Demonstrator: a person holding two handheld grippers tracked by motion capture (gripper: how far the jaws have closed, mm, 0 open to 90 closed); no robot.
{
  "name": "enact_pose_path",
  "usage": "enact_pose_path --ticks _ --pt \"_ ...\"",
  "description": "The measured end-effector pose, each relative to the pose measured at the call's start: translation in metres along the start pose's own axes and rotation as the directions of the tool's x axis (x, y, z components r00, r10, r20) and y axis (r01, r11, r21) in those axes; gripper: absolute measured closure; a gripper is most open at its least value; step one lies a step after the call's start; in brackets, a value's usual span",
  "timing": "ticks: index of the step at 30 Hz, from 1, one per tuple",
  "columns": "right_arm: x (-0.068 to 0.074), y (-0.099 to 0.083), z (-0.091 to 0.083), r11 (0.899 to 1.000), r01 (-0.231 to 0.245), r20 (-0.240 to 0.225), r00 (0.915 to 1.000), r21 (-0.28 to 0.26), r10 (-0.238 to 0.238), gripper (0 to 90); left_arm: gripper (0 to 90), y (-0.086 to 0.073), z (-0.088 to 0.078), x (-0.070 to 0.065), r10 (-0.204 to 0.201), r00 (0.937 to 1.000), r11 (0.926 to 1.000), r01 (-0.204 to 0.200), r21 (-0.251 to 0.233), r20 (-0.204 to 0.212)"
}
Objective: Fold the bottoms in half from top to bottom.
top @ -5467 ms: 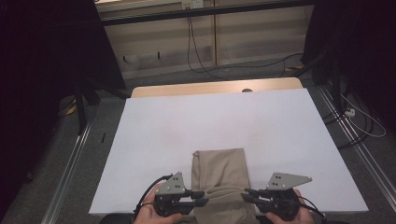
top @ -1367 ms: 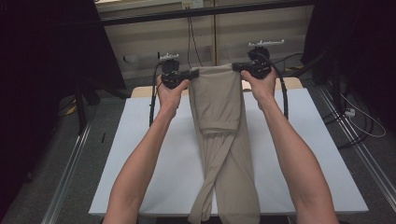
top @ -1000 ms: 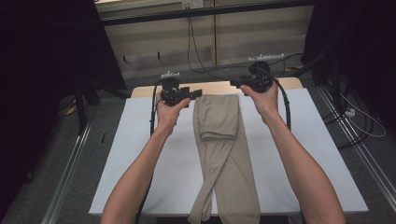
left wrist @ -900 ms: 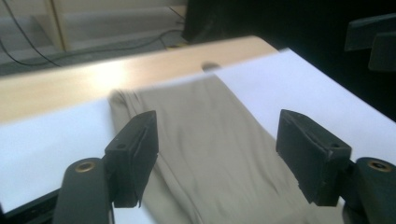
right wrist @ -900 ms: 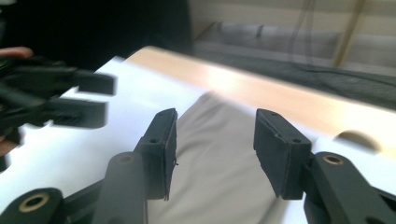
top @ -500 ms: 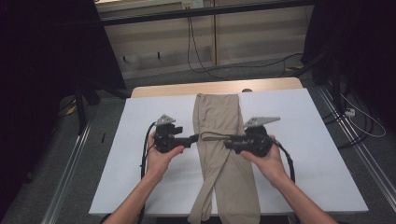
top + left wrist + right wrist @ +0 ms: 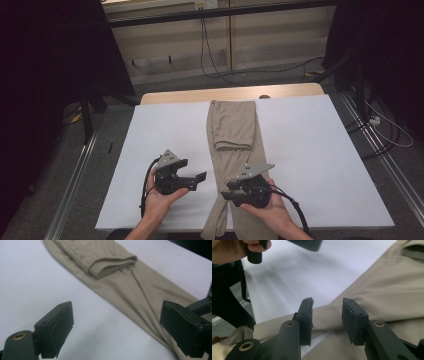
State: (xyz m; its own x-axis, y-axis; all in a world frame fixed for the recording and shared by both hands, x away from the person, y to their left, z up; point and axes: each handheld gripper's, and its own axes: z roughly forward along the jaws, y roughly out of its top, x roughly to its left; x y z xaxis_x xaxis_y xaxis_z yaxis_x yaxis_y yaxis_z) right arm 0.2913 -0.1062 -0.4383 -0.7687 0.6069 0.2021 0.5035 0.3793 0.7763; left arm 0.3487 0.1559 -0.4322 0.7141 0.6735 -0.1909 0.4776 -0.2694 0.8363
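Observation:
A pair of beige trousers (image 7: 235, 135) lies lengthwise down the middle of the white table (image 7: 310, 150), its far end folded back on itself, its legs running off the near edge. My left gripper (image 7: 200, 176) hovers over bare table just left of the legs, jaws wide open; in the left gripper view (image 7: 120, 327) the trousers (image 7: 125, 282) cross ahead of it. My right gripper (image 7: 226, 195) sits over the left leg near the front edge, pointing left. In the right gripper view (image 7: 327, 317) its jaws stand apart above the fabric (image 7: 387, 290), holding nothing.
A bare wooden strip (image 7: 175, 96) shows at the table's far edge. Cables (image 7: 215, 60) trail on the floor beyond, and more (image 7: 390, 132) lie to the right. Metal rails (image 7: 75, 170) run along both sides. White surface lies open left and right of the trousers.
Both grippers carried the trousers' top end to the far side, let go, and have drawn back toward the near edge. The trousers now lie flat with the far end folded.

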Motion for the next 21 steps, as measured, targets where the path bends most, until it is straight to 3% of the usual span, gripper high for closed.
enact_pose_path --ticks 2,5,7,9,12,13,21 --pt "0.004 -0.001 0.006 0.999 0.033 0.015 0.9993 0.01 -0.033 59.2 12.7 -0.002 0.004 0.0 -0.016 0.9998 0.9996 0.016 0.021 0.006" --pt "0.006 -0.001 0.013 0.998 0.057 0.027 0.9979 0.03 -0.058 58.0 12.8 -0.003 0.007 -0.001 -0.006 0.9999 0.9996 0.005 0.026 0.013" --pt "0.008 -0.006 0.021 0.996 0.059 0.036 0.9975 0.064 -0.061 59.3 13.7 -0.004 0.008 -0.004 -0.007 0.9997 0.9996 0.006 0.028 0.023" --pt "0.009 -0.009 0.023 0.995 0.076 0.048 0.9957 0.058 -0.079 62.8 14.2 -0.004 0.008 -0.005 0.001 0.9994 0.9994 -0.002 0.034 0.033" --pt "0.004 -0.009 0.019 0.998 0.023 0.024 0.9994 0.052 -0.024 85.4 15.0 -0.004 0.008 -0.007 0.008 0.9995 0.9993 -0.009 0.036 0.031" --pt "0.003 -0.01 0.017 0.999 0.018 0.021 0.9996 0.048 -0.019 89.1 15.0 -0.005 0.008 -0.007 0.01 0.9996 0.9992 -0.011 0.038 0.026" --pt "0.005 -0.009 -0.009 1.0 0.005 0.022 0.9997 0.003 -0.005 90.0 16.3 -0.006 0.01 -0.012 0.03 0.9987 0.9985 -0.032 0.045 0.042"
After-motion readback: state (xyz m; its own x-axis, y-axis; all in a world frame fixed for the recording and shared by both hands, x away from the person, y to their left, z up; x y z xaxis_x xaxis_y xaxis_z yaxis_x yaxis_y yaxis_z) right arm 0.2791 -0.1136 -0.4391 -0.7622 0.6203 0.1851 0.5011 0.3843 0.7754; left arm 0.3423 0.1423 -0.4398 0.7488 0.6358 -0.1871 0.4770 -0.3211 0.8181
